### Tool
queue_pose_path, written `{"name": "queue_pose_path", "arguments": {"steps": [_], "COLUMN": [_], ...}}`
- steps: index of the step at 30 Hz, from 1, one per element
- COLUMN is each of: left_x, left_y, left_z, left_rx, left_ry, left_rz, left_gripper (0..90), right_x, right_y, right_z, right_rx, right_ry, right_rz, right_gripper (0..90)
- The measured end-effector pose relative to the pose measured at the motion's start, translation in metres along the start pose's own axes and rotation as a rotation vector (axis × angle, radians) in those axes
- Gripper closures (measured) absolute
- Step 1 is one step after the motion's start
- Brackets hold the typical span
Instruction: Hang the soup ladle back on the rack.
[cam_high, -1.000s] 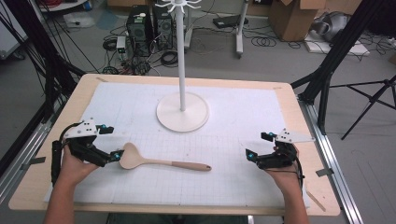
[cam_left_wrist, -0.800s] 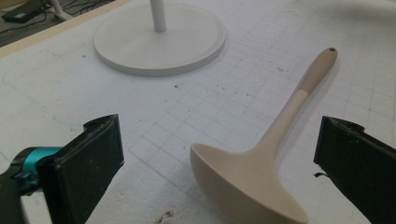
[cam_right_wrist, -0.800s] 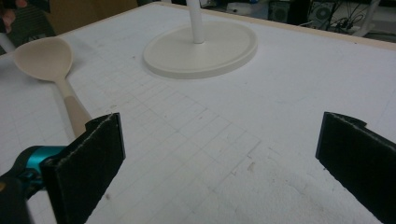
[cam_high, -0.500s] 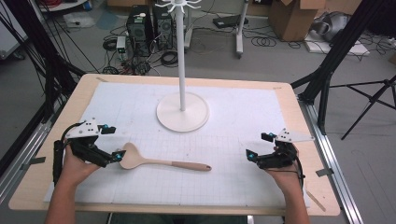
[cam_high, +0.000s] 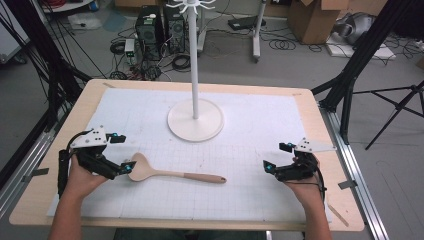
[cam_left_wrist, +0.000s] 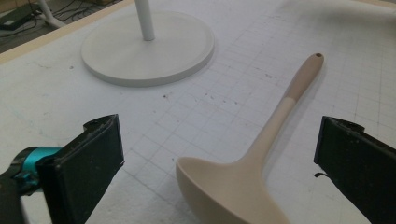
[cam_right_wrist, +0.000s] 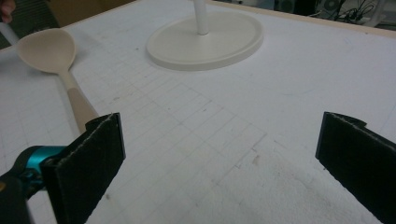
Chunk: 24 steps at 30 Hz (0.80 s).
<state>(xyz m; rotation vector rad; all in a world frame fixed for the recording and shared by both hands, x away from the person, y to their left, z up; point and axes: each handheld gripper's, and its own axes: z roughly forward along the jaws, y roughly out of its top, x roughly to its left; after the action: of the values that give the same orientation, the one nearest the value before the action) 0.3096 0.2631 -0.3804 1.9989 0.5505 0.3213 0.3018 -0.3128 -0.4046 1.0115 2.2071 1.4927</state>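
- The left gripper (cam_high: 121, 154) is a black frame of angular struts, with a grey three-cornered plate on top.
- Small teal-blue fittings sit near its front ends; in the left gripper view one shows as a teal ring behind the left of the two fingers (cam_left_wrist: 95, 158).
- Those fingers are flat, black, rectangular pads with a rough, matt face and slightly worn edges.
- A black cable trails from it along the forearm.
- The right gripper (cam_high: 276, 157) is built the same: black body, pale grey triangular plate, teal spots at the front.
- Its fingers (cam_right_wrist: 91, 161) are likewise black, slab-like pads, with a teal collar behind one.
- Both forearms are bare, with no sleeves visible.
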Motion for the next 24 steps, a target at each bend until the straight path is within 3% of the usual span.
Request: {"name": "queue_pose_path", "arguments": {"steps": [10, 24], "left_x": [-0.007, -0.022], "left_y": [0.016, 0.048], "left_z": [0.006, 0.047], "left_rx": [0.031, 0.122], "left_ry": [-0.018, -0.101], "left_rz": [0.042, 0.129], "left_gripper": [1.7, 1.7], "right_x": [-0.002, -0.003], "right_y": [-0.001, -0.002], "right_z": [-0.003, -0.002], "right_rx": [-0.009, -0.003], "right_ry": [-0.003, -0.001], "right_rz": [0.007, 0.010], "right_gripper": [0.3, 0.3]}}
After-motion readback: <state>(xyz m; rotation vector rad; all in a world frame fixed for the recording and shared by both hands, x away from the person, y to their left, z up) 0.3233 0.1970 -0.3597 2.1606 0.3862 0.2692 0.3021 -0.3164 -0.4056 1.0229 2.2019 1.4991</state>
